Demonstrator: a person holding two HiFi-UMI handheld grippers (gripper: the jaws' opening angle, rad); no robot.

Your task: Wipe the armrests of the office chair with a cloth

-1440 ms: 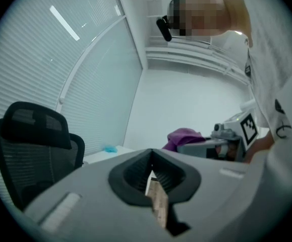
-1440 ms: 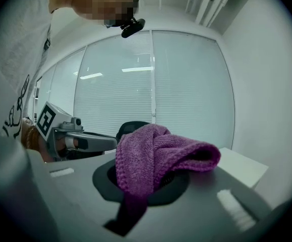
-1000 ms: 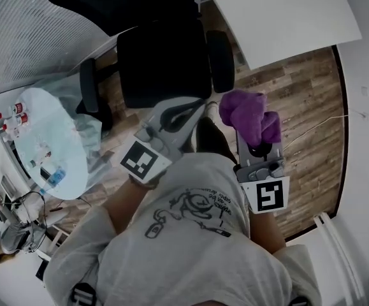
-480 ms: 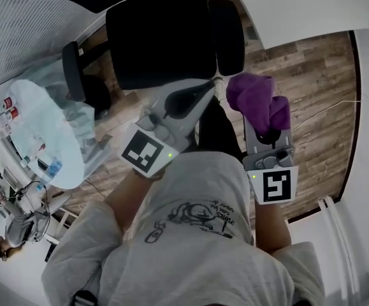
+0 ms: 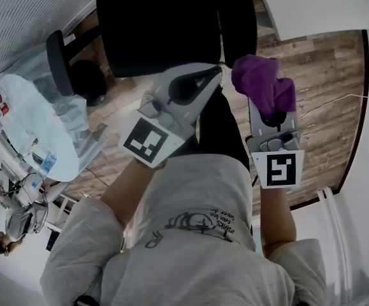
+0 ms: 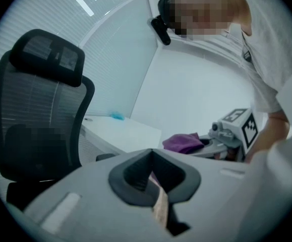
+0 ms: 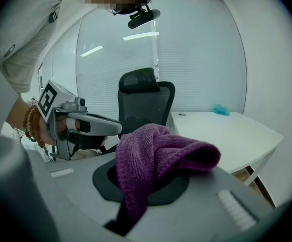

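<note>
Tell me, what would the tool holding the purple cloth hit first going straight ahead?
Most likely the office chair, which stands dead ahead of the right tool; the white desk lies off to its right. Depth is unclear.

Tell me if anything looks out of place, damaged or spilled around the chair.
Nothing stands out. The black mesh office chair stands upright and looks intact; the purple knitted cloth is bunched in the right gripper's fingers, not touching the chair. No spill or damage shows.
</note>
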